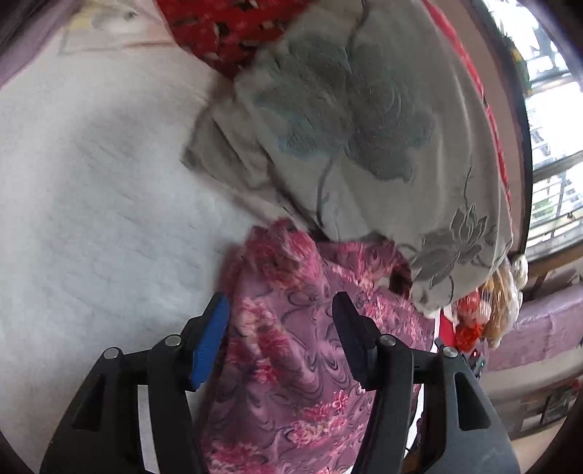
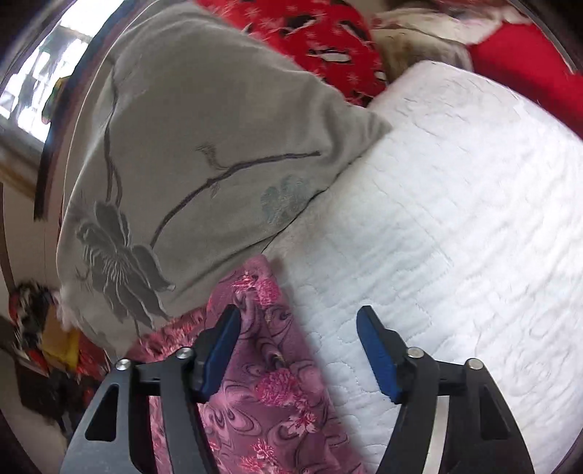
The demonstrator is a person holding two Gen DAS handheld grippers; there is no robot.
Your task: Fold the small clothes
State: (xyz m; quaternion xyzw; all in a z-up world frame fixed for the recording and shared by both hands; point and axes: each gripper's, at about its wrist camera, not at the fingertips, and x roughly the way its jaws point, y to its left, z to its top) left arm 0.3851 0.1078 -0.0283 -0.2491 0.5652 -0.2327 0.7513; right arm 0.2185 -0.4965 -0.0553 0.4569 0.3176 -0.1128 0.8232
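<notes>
A purple garment with pink flowers (image 1: 291,357) lies on a white quilted bed (image 1: 91,204), its far end against a grey pillow. My left gripper (image 1: 280,310) is open, its fingers spread over the garment, gripping nothing. In the right wrist view the same garment (image 2: 269,383) runs along the bed's left side. My right gripper (image 2: 298,328) is open, its left finger (image 2: 218,350) over the garment and its right finger (image 2: 379,357) over the white quilt (image 2: 437,237). Whether the fingers touch the cloth I cannot tell.
A large grey pillow with flower print (image 1: 364,138) (image 2: 189,164) lies beside the garment. Red patterned bedding (image 1: 233,25) (image 2: 328,40) sits behind it. A window (image 1: 554,146) and a doll with red clothes (image 1: 477,313) are beyond the bed's edge.
</notes>
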